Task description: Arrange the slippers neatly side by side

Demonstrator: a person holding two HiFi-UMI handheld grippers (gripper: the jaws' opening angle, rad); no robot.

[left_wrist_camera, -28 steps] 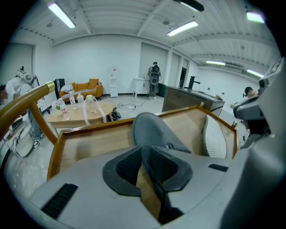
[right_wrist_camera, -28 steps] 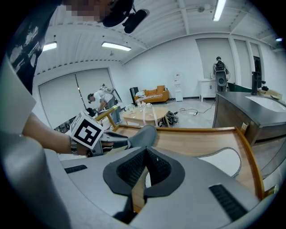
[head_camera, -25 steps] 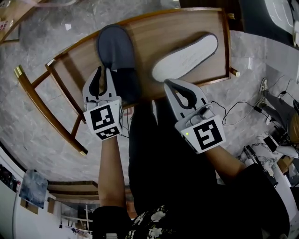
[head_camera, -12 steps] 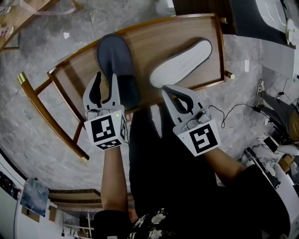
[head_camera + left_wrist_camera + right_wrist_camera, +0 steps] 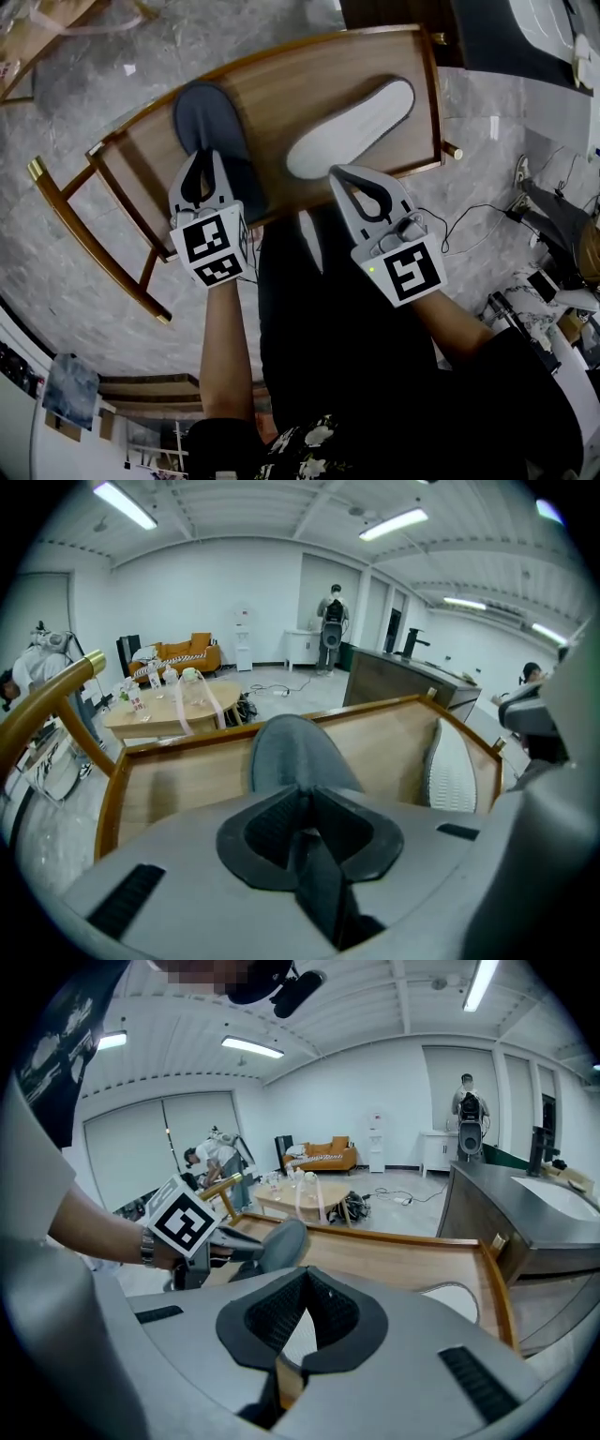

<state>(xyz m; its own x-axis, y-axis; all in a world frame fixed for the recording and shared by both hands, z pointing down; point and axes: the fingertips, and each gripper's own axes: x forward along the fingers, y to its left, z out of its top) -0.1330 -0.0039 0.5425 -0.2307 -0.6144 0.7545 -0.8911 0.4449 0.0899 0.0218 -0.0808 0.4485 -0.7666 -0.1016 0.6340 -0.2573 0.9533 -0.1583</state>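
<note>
Dark grey fabric marks the grey slipper [image 5: 208, 122], which lies upper side up at the left of the wooden table [image 5: 300, 80], toe pointing away from the person. The left gripper [image 5: 207, 157] is at its heel. Its jaws are closing, and the left gripper view shows the heel rim nipped between the tips. The slipper looks light and soft, so a pinch on thin fabric will probably let the rest sag. The firmer edge where sole meets heel seems the better place to hold, and a drag across the smooth wood should move it easily. Well apart to the right lies the pale slipper [image 5: 352, 128], sole up it seems, and set at a slant to the grey one. It likely needs turning over as well as straightening. Its ribbed sole looks stiffer than the upper, so the heel end near the table's front edge is a fair place to grip it. The right gripper [image 5: 339, 171] hovers just beside that end with its jaws pressed together on nothing.
</note>
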